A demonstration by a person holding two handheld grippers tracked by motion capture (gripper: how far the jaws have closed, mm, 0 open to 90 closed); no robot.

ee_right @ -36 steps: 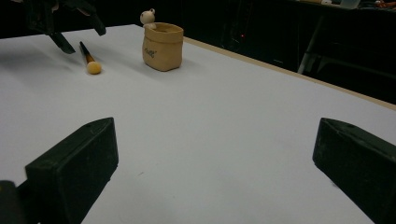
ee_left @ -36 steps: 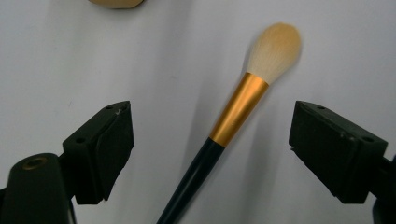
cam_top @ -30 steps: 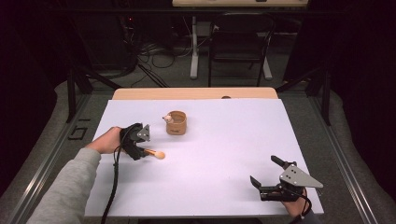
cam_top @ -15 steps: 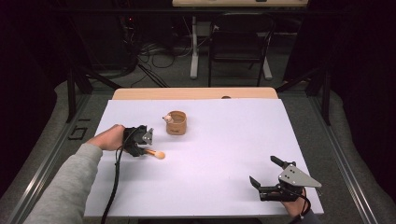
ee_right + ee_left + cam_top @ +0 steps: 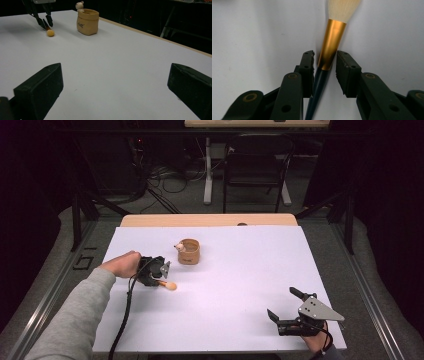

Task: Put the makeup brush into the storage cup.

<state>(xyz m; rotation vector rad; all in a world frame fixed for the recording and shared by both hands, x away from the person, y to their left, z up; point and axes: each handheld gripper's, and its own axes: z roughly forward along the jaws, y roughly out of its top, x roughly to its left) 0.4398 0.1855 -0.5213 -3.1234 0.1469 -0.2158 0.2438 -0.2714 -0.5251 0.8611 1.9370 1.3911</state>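
Worktop under white cover, seen from the high view. Left tongs lie at about nine o'clock of the sheet, held in the person's left hand, a grey sleeve and a black cable trailing toward six o'clock. A makeup brush lies flat on the sheet with its pale bristle head pointing toward three o'clock and its handle running back into the left tongs. A small tan pouch-shaped holder with a little figure on its rim stands upright at about one o'clock of the brush, near but apart. Right tongs rest at about five o'clock of the sheet, jaws spread wide with nothing between them, well apart from brush and holder.

Left gripper view: the two black jaws rise from six o'clock and flank the makeup brush at the joint of gold ferrule and dark handle, bristles toward twelve o'clock. The jaws have just been closing and now stand narrow; the left-hand pad appears to touch the handle, while a slim gap shows at the right-hand pad. The brush lies on the sheet.

Right gripper view: its own jaws stand wide at the lower corners over bare white sheet. At eleven o'clock the holder stands upright; at about ten o'clock the left tongs point down at the brush head on the sheet.
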